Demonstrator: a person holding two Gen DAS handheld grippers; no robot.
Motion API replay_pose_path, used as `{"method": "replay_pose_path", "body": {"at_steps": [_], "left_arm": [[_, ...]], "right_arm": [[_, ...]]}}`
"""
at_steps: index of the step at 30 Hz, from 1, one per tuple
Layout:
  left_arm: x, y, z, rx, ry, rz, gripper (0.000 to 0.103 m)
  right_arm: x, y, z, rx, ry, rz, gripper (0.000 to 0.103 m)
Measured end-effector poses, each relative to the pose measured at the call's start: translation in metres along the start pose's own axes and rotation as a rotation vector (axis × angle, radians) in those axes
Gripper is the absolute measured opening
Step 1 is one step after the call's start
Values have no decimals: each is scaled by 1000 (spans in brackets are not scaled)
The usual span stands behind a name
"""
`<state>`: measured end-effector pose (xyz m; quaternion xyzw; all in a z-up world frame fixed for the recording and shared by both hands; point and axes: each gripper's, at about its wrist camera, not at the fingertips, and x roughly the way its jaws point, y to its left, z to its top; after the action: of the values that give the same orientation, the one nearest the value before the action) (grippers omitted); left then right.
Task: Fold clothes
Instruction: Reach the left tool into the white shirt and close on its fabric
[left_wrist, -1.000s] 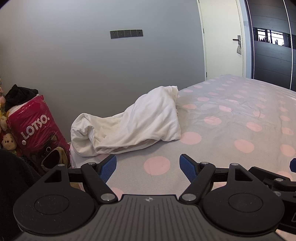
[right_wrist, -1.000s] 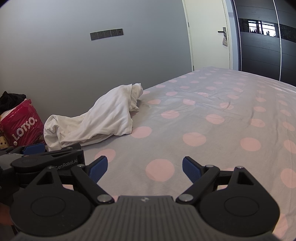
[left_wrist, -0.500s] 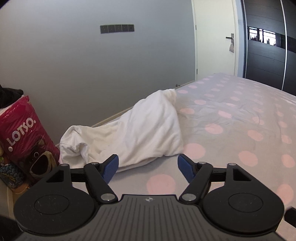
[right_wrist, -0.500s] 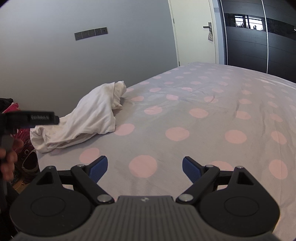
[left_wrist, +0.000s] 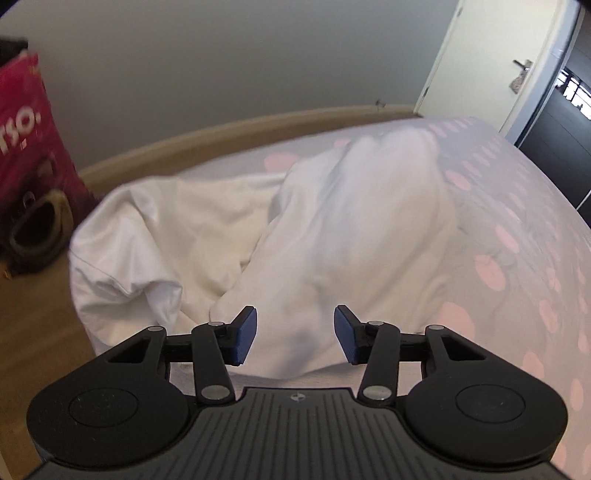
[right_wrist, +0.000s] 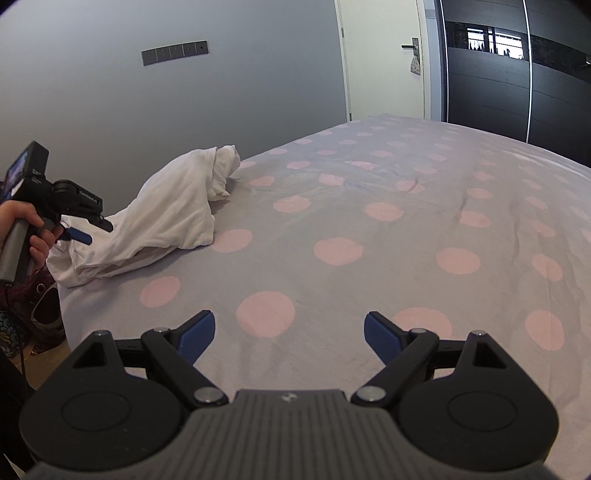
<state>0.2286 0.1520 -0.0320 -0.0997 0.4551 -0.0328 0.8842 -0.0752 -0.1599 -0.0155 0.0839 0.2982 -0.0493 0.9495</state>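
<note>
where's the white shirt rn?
White shirt lies crumpled at the bed's near-left corner, directly ahead of the open left gripper.

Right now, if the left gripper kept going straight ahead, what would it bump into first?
Most likely the white shirt. The left gripper is open, and the crumpled cloth fills the gap between its blue fingers. It looks very close, though the blur hides whether they touch.
</note>
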Motion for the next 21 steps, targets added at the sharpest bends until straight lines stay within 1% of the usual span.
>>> {"method": "replay_pose_path", "body": {"at_steps": [3,4,6,8,9,10,11,12,13,15,16,18,19,21], "left_arm": [[22,12,2,-10,12,27,46],[28,15,2,-14,13,28,48],[36,18,0,-13,8,35,50],[41,19,-3,-16,6,50,50],[43,20,-4,-21,18,40,40],[44,20,-4,-24,33,24,24],[44,19,-5,-22,36,17,20],[42,18,-6,-15,29,18,12],[39,16,-7,-12,21,17,9],[28,14,-10,-22,-5,5,6],[22,13,-12,-29,-18,-2,6],[1,5,-16,-12,-62,-31,5],[-12,-1,-19,5,-87,-55,5],[-39,-16,-22,51,-137,-138,5]], "right_arm": [[4,-3,-1,4,8,-4,90],[6,-4,-1,5,11,-5,90],[10,-4,-2,4,21,-8,90],[14,-5,-4,1,31,-10,90],[15,-5,-4,0,35,-11,90],[17,-5,-5,1,39,-12,90],[18,-6,-5,2,43,-12,90],[19,-6,-5,2,45,-12,90],[20,-5,-5,3,46,-12,90],[20,-5,-5,1,45,-10,90],[19,-4,-5,-2,43,-9,90],[17,-3,-5,-7,38,-7,90],[17,-3,-6,-8,36,-6,90],[15,-2,-5,-7,33,-6,90]]}}
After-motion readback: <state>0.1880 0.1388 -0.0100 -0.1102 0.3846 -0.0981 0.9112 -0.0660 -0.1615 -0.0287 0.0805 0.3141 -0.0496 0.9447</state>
